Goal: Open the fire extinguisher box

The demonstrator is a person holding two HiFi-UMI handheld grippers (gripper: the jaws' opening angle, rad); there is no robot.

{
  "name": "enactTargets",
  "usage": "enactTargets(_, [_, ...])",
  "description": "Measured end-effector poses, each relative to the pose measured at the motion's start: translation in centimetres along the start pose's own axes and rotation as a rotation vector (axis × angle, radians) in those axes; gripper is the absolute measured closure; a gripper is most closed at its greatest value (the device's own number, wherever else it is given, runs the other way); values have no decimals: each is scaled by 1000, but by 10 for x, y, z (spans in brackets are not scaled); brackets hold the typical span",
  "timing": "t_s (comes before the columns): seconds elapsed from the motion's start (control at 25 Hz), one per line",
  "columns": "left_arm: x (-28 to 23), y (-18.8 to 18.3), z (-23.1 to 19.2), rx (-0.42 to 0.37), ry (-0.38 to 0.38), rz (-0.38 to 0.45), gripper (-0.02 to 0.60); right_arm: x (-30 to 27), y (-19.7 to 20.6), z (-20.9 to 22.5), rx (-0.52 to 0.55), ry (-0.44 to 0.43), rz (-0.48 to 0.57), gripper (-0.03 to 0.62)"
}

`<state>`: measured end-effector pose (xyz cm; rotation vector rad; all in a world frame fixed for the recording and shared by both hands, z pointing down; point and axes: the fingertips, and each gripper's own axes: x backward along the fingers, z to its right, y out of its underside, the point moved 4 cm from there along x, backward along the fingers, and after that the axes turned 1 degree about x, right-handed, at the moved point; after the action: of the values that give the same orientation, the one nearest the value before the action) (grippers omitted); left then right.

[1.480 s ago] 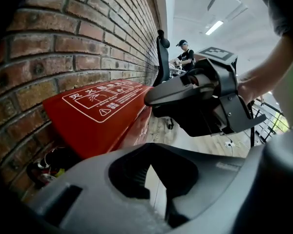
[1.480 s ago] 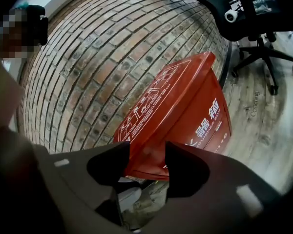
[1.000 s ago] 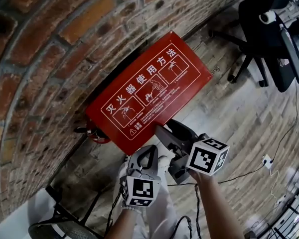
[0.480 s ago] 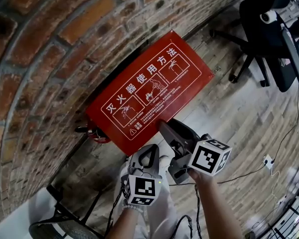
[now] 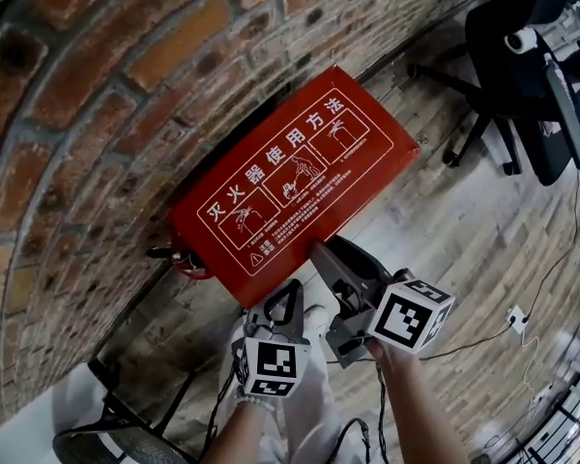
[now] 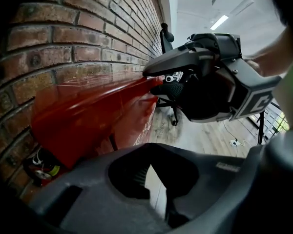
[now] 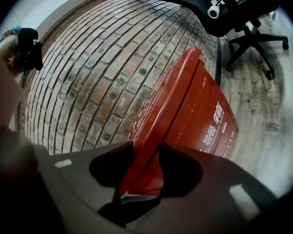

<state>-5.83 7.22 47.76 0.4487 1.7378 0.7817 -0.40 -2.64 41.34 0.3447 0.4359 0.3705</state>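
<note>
The red fire extinguisher box [image 5: 290, 182] stands against the brick wall, its lid printed with white instruction pictures. My right gripper [image 5: 321, 252] is at the lid's near edge. In the right gripper view the thin lid edge [image 7: 161, 116] runs between the jaws of my right gripper [image 7: 144, 152], which is shut on it, and the lid stands a little off the box front [image 7: 212, 116]. My left gripper [image 5: 292, 290] hangs just left of it, short of the box, its jaws together with nothing in them. In the left gripper view, the left gripper [image 6: 146, 150] looks past the box [image 6: 97, 111].
A black office chair [image 5: 532, 75] stands to the right on the wooden floor. A small red extinguisher part [image 5: 179, 257] lies at the box's left end by the wall. A white socket strip [image 5: 515, 314] with its cable lies behind my right arm.
The right gripper's jaws have come together on the lid's near edge. The left gripper has barely moved.
</note>
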Motion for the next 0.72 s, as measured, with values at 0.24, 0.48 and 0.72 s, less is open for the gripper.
enactTargets(0.24, [-1,9,9,-26,26,-29,584,6,-7,-13,1,-22,27,424])
enactTargets(0.48, [2,20,10,5,18,-35,584,11,-12,-27,19,-37,31,424])
enactTargets(0.72, [-1,17,9,42,8,-1,584,15,-20,-42,46,-61,51,427])
